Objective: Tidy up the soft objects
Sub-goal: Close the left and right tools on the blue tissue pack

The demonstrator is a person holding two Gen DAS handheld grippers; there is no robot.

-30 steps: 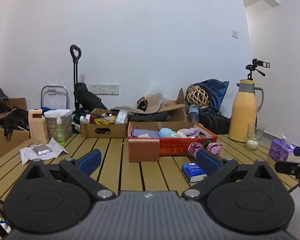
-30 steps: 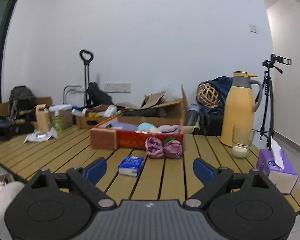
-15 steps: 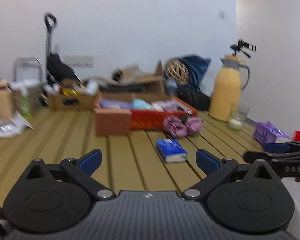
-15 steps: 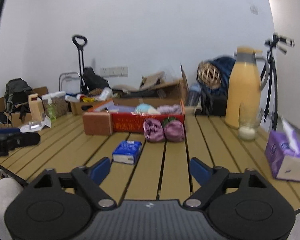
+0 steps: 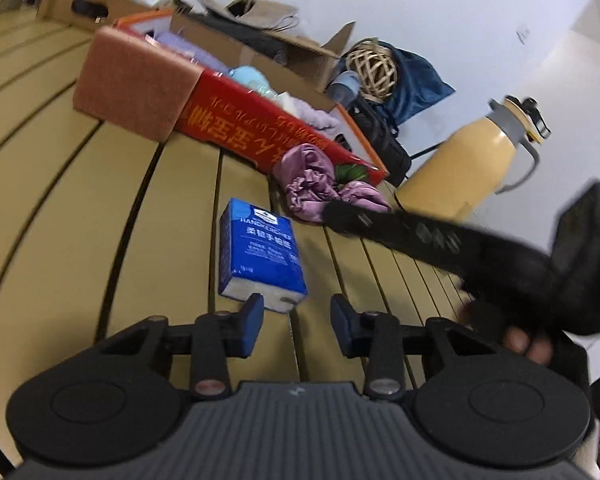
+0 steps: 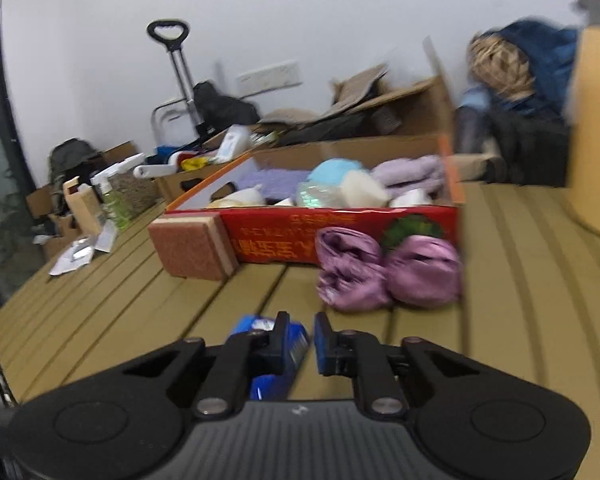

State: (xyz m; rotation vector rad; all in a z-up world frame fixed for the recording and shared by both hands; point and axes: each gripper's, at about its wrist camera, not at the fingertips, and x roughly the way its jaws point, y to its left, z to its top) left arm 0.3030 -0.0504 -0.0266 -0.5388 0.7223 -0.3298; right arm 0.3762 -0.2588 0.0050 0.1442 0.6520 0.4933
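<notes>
On the slatted wooden surface (image 5: 100, 216), in the middle of the left wrist view, a blue tissue pack (image 5: 260, 256) lies flat, its near end just ahead of the left tongs (image 5: 297, 312). The left tongs have just been closing; their blue pads stand partly apart with only bare slats between them, the left pad just beside the pack's near corner, and whether it touches is unclear. Beyond the pack, toward the middle right of that frame, two crumpled purple cloth bundles (image 5: 320, 184) lie against the front wall of a red cardboard box (image 5: 252, 128) that holds pale soft items. A brown cork block (image 5: 134, 88) stands at the box's left end. A yellow thermos (image 5: 468, 160) stands at the right. The right tongs reach in from the right edge of this view as a blurred black bar, gripped by a hand (image 5: 524, 344) at the lower right.

In the right wrist view, the right tongs (image 6: 299, 336) sit at the bottom centre; they have just been closing and now show only a narrow gap, with nothing pressed between the pads. The tissue pack (image 6: 256, 326) lies underneath, behind the left finger. The purple cloth bundles (image 6: 388, 272) sit just beyond, touching the red box (image 6: 284, 236), the cork block (image 6: 192, 244) to its left
</notes>
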